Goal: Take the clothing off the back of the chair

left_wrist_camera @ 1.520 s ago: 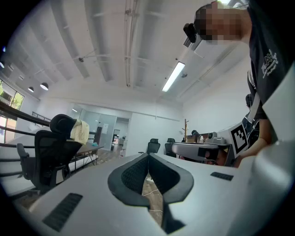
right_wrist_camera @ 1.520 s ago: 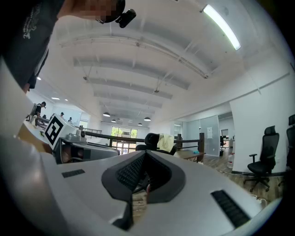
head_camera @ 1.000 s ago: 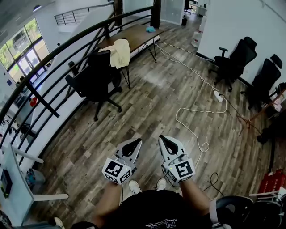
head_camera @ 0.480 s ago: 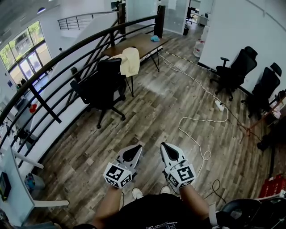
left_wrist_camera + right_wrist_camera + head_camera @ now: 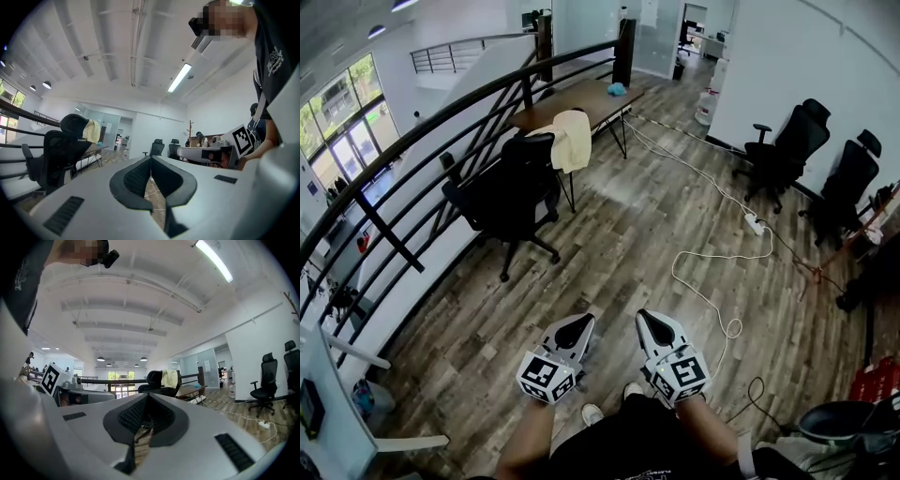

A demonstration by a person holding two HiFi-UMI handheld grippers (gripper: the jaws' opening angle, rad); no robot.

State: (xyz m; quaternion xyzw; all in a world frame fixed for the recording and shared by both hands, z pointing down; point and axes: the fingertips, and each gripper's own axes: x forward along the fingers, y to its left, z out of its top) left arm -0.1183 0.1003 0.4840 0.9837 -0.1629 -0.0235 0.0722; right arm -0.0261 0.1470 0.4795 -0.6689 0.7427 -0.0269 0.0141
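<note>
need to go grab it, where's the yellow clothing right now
In the head view the yellow clothing is at upper left, draped over the back of the black office chair, beside the wooden table.

- My left gripper [image 5: 575,325], lower centre of the head view: pale grey shell, black teardrop lining, ribbed pads [image 5: 133,177], dark slotted vents [image 5: 65,214] in the shell.
- My right gripper [image 5: 652,320], beside it: same grey shell, same black ribbed pads [image 5: 133,414].
- Marker cubes [image 5: 546,374]: white, with black square codes on each face; one per gripper.
- Shirt [image 5: 642,442], bottom edge: black, short-sleeved, white print on the chest.
- Shoes [image 5: 592,413]: white.
- Head camera [image 5: 107,255]: small, black.
</note>
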